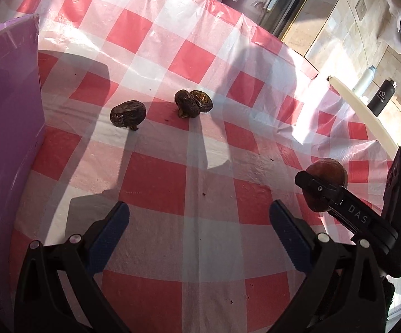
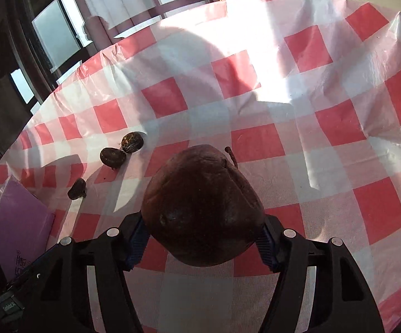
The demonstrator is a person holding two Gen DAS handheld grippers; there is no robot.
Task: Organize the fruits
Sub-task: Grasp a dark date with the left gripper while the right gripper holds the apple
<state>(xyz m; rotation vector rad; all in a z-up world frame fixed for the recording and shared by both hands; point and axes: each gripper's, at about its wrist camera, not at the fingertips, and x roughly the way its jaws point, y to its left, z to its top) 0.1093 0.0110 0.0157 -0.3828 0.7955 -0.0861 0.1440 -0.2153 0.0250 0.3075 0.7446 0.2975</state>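
My right gripper (image 2: 202, 236) is shut on a large dark red-brown fruit (image 2: 200, 202) with a stem, held above the checked tablecloth (image 2: 325, 144). That fruit (image 1: 325, 172) and the right gripper (image 1: 315, 187) also show at the right of the left wrist view. My left gripper (image 1: 199, 222) is open and empty above the cloth. Three small dark wrinkled fruits lie on the cloth: one alone (image 1: 128, 114) and two touching (image 1: 192, 102). In the right wrist view they lie at the left (image 2: 132, 142), (image 2: 113, 156), (image 2: 77, 189).
A purple box (image 1: 6, 116) stands at the left of the table; it also shows in the right wrist view (image 2: 20, 222). A white and a black bottle (image 1: 382, 94) stand on the floor beyond the table's right edge.
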